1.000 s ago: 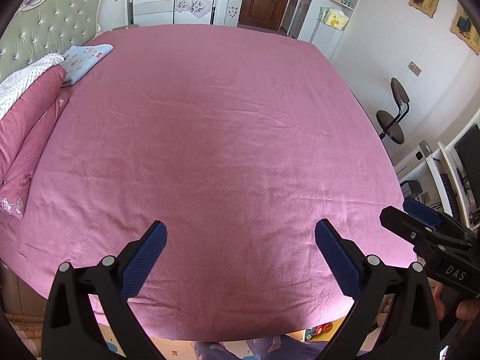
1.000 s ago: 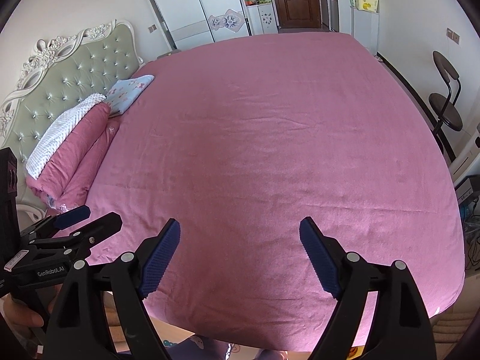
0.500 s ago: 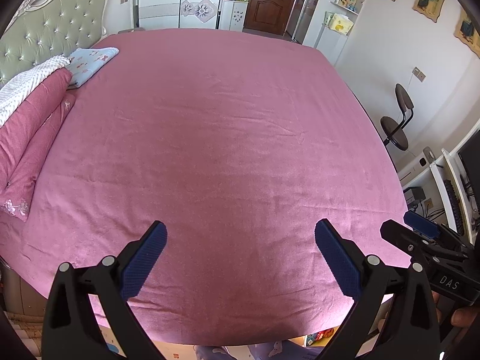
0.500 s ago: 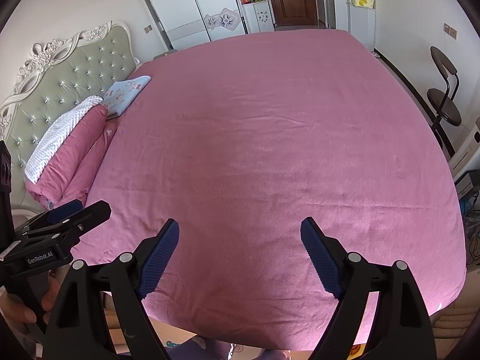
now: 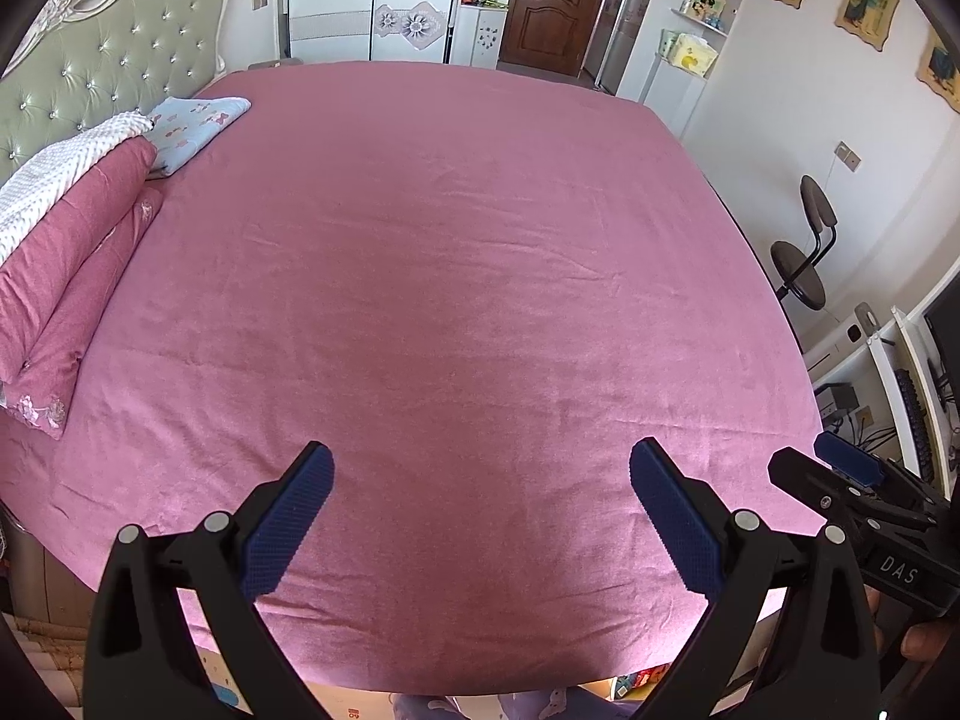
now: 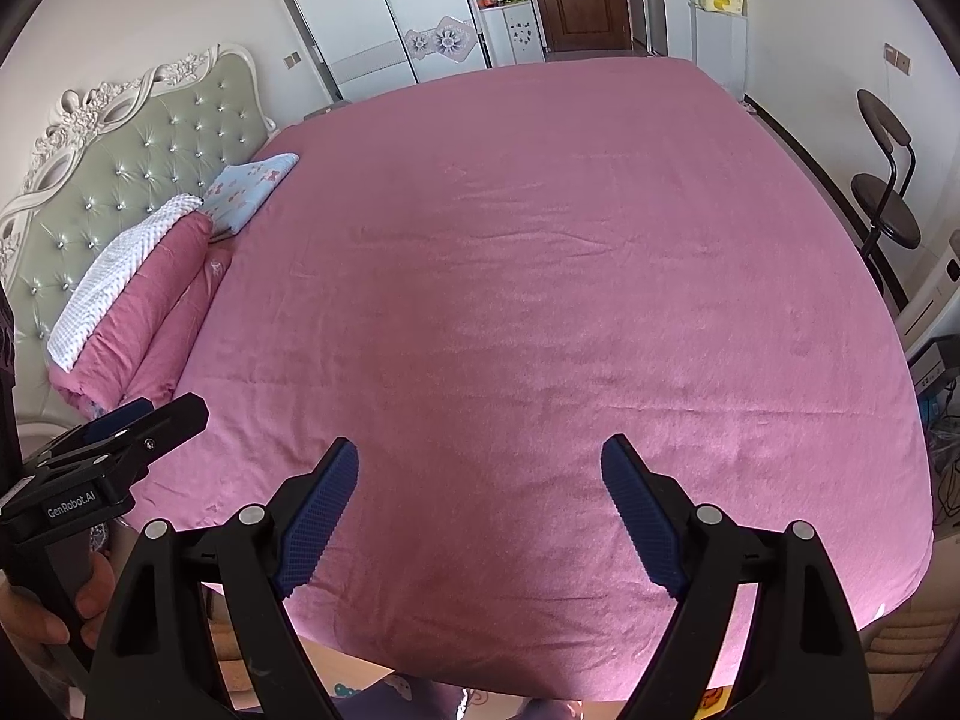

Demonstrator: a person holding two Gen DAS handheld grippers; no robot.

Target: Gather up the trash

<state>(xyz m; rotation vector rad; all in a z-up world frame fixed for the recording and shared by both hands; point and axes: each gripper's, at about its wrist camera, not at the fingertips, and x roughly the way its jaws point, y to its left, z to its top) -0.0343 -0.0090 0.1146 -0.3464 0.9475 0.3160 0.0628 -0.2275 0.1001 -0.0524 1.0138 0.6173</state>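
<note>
We hold the left tool (image 5: 480, 468) and right tool (image 6: 480, 462) side by side over the pink bed (image 5: 468, 276), both spread and gripping nothing; we see no trash.

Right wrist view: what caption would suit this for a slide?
Open right tool held above a pink bedsheet, the left tool alongside, no trash in sight.

A home bedroom: a wide bed (image 5: 456, 300) under a pink sheet, a tufted headboard (image 5: 108, 72) and pillows (image 5: 66, 264) at its head, a wardrobe (image 5: 366, 0) and wooden door (image 5: 558, 0) beyond its far side.
</note>
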